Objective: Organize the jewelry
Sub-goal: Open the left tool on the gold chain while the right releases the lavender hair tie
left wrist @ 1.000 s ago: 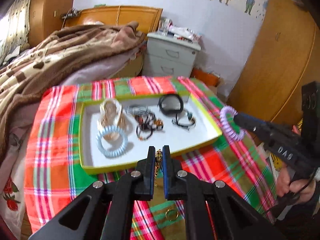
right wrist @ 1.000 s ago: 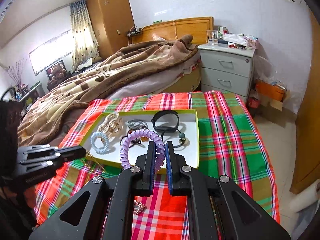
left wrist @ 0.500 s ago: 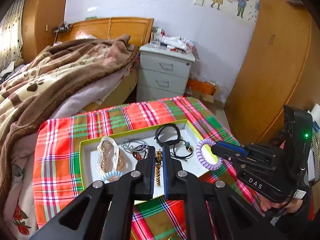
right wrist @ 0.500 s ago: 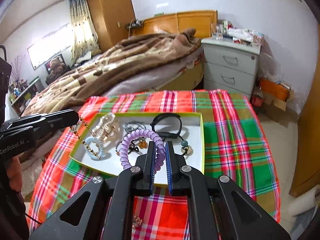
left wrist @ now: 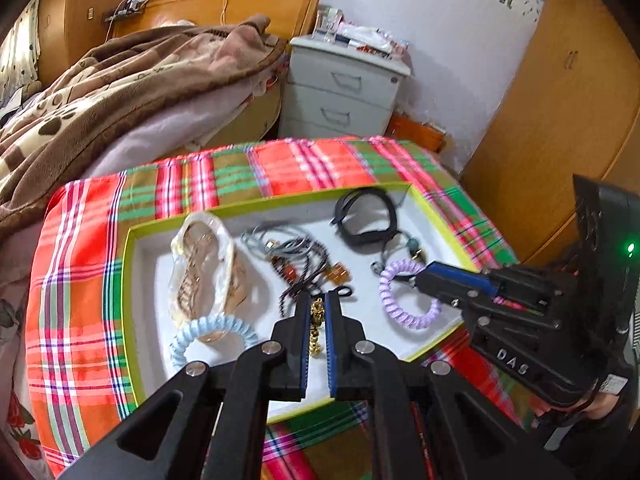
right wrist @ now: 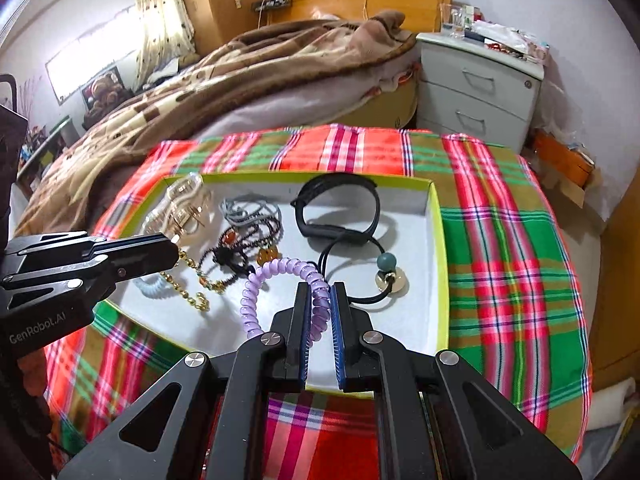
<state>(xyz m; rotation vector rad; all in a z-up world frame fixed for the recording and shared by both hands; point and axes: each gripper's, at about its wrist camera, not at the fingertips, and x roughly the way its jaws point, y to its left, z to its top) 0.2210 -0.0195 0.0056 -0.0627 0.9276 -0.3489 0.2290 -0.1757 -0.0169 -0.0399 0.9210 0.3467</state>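
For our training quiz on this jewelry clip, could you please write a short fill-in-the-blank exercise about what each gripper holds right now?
1. The left gripper is shut on a ____ chain.
2. The right gripper is shut on a coiled hair tie whose colour is ____.
3. Both pieces hang over the white tray with a ____ rim.
4. The black wristband lies ____ the tray.

Missing words: gold; purple; yellow-green; inside

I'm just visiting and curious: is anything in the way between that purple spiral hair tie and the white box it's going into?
Nothing visible blocks it. The purple spiral hair tie, held in the right tool, already hangs over a bare patch of the box floor.
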